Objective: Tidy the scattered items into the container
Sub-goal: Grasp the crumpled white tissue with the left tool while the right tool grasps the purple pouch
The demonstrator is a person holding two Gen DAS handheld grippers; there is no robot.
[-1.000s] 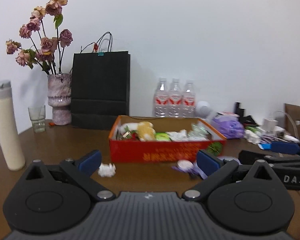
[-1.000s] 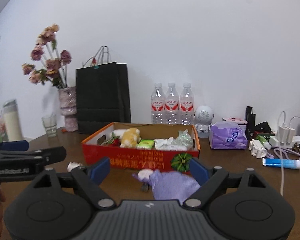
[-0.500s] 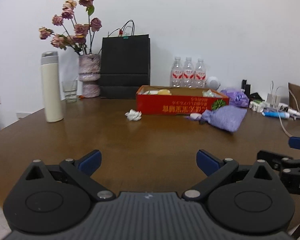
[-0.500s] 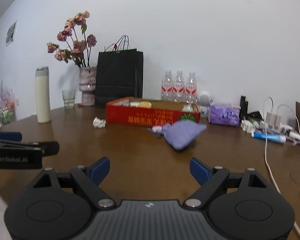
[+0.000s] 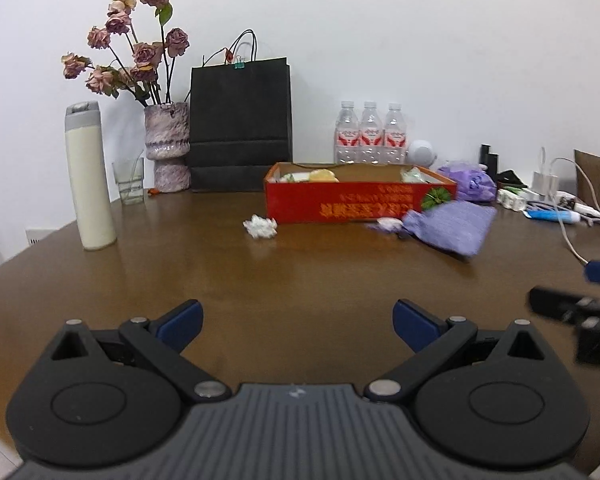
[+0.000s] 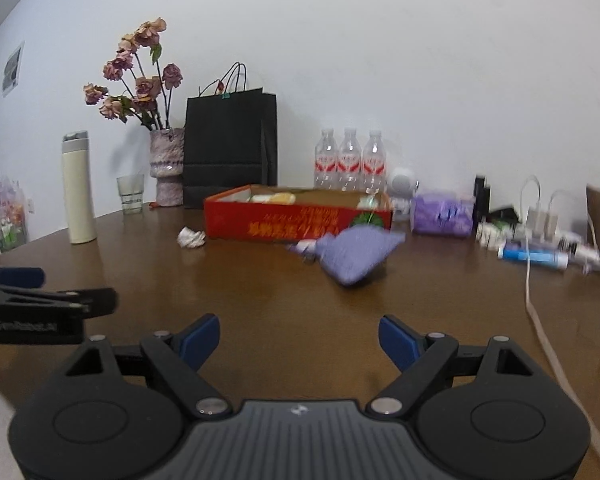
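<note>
Pouch & paper wad just before box; thermos far left.

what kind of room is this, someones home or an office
Most likely a lived-in home room. A brown wooden table against a plain white wall carries a vase of dried roses, a black paper gift bag, three water bottles and chargers.

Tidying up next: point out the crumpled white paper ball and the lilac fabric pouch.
crumpled white paper ball (image 5: 261, 227), left wrist view, its middle
lilac fabric pouch (image 6: 356, 254), right wrist view, middle of its cloth
</note>
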